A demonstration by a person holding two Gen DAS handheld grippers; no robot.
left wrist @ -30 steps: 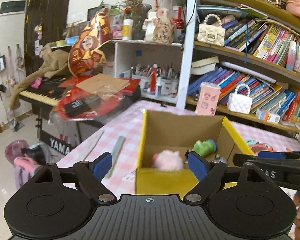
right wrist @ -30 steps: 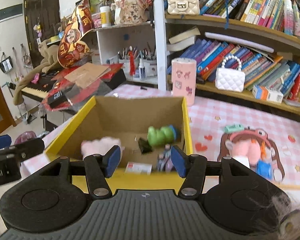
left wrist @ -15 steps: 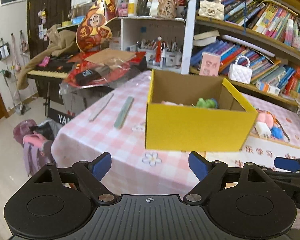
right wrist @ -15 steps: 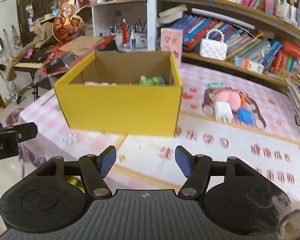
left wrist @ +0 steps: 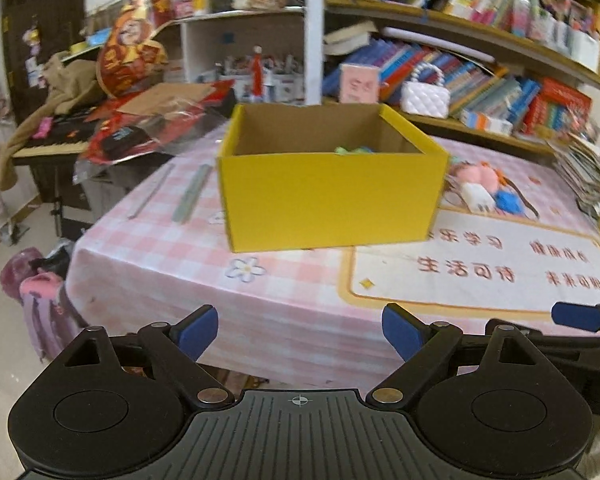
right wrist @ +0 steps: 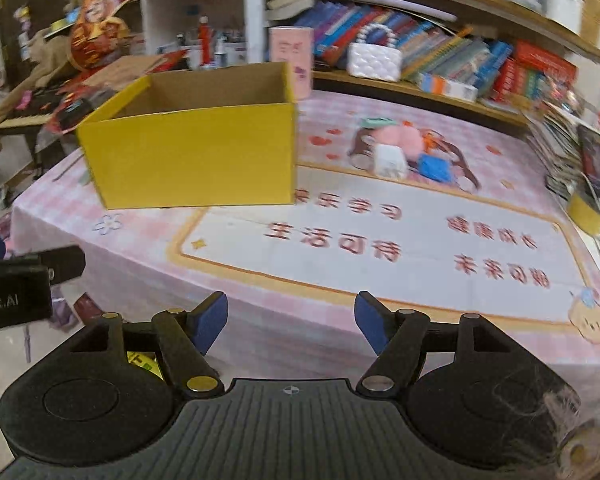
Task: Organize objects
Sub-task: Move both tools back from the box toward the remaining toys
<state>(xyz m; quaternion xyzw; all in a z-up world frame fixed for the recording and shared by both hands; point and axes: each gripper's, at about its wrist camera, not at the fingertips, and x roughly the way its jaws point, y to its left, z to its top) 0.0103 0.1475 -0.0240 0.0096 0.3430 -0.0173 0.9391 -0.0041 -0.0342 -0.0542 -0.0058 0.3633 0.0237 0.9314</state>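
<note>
Crowded bookshelves (left wrist: 480,68) rise behind the pink checked tablecloth (left wrist: 172,248), with a keyboard piano (left wrist: 52,140) alongside.

Left tool (right wrist: 12,284) housing: "bot.AI", cut off. Mat (left wrist: 480,256) ahead of tools: upside-down red Chinese characters, "生活可待".

Left gripper (left wrist: 299,330), right gripper (right wrist: 291,322): black ribbed housings, round side discs, silver pivot screws, blue-padded fingers.

Left tool (left wrist: 296,330) and right tool (right wrist: 290,320) — both empty, jaws opening.
</note>
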